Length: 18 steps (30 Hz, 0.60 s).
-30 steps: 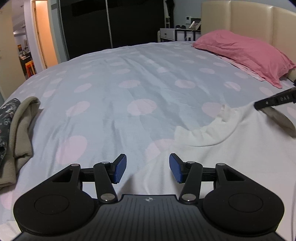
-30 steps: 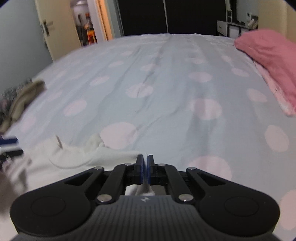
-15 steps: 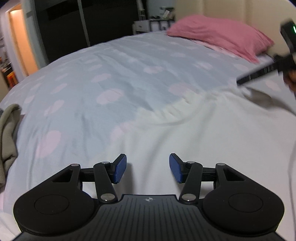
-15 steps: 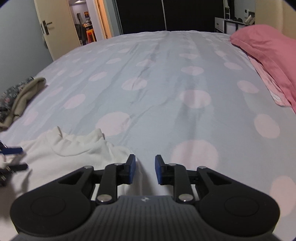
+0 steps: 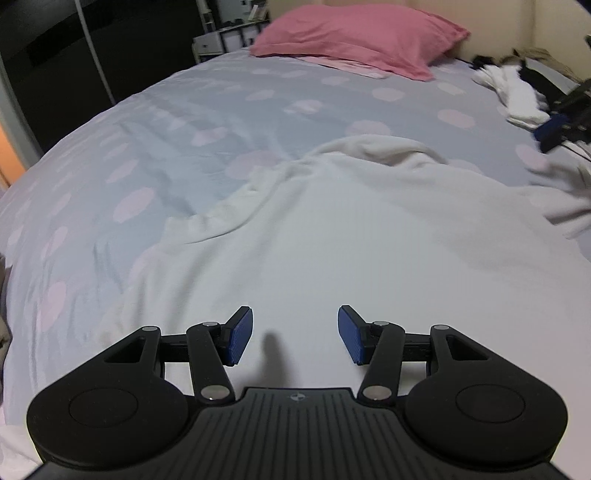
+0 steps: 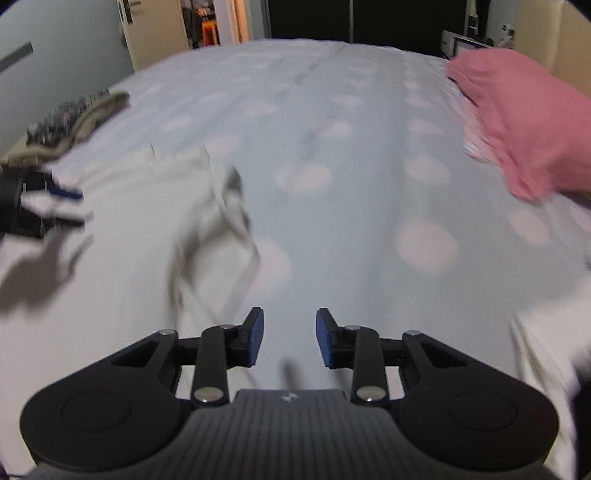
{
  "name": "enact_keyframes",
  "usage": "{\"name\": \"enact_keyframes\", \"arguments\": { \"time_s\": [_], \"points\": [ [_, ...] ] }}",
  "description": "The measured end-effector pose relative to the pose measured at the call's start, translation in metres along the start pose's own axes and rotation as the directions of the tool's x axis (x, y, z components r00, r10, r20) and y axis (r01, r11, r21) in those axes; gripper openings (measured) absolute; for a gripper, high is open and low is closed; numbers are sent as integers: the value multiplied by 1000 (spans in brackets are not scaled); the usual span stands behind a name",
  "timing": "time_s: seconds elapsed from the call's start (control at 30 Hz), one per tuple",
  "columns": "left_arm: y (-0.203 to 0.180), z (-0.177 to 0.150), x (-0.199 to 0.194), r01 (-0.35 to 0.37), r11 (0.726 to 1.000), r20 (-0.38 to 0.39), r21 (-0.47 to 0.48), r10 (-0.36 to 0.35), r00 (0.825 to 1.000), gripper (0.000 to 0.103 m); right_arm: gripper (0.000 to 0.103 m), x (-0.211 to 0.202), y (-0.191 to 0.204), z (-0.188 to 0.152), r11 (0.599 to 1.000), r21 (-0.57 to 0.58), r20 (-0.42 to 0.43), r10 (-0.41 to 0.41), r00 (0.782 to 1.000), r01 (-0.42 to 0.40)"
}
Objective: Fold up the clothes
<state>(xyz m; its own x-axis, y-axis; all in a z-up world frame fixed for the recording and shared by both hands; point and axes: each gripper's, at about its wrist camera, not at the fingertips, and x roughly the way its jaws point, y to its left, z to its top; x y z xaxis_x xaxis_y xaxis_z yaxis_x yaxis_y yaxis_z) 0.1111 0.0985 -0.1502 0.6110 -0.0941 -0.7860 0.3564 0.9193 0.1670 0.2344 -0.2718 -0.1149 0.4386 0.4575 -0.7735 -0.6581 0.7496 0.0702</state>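
both cameras sit just behind their own tongs and look forward and down along the two fingers at the bed (image 5: 155, 155); the left view rides close above the white garment (image 5: 332, 236), with the left tongs (image 5: 295, 334) low in the frame, and faces the pink pillow (image 5: 354, 33) and the headboard corner. the right view, motion-blurred, hangs near the bedcover behind the right tongs (image 6: 290, 338) and faces the far doorway (image 6: 218, 22); both share the garment, pillow and spotted cover, and each catches the other tongs at its edge.
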Motion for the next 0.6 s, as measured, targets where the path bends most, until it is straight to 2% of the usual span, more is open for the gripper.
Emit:
{"name": "enact_keyframes", "arguments": {
  "time_s": [0.17, 0.27, 0.4, 0.5, 0.53, 0.6],
  "points": [
    [-26, 11, -17, 27, 998, -12, 52, -26, 1000, 50, 39, -58, -29, -75, 994, 74, -9, -86, 996, 86],
    [-36, 16, -26, 35, 998, -41, 42, -34, 999, 50, 39, -79, -35, -112, 989, 78, -25, -122, 992, 124],
    [-41, 15, -40, 38, 999, -104, -7, -39, 994, 51, 39, -82, -22, -138, 991, 1, -32, -132, 991, 132],
    [-42, 15, -61, 22, 1000, -117, -12, -23, 993, 51, 39, -71, -6, -147, 977, -122, -24, -180, 983, 176],
    [-43, 16, -70, 16, 1000, -116, -11, -17, 993, 51, 36, -65, 0, -149, 965, -166, -28, -209, 977, 202],
    [-45, 17, -87, 5, 1000, -114, -16, -7, 994, 51, 8, -52, 6, -146, 946, -220, -67, -258, 964, 238]
  ]
}}
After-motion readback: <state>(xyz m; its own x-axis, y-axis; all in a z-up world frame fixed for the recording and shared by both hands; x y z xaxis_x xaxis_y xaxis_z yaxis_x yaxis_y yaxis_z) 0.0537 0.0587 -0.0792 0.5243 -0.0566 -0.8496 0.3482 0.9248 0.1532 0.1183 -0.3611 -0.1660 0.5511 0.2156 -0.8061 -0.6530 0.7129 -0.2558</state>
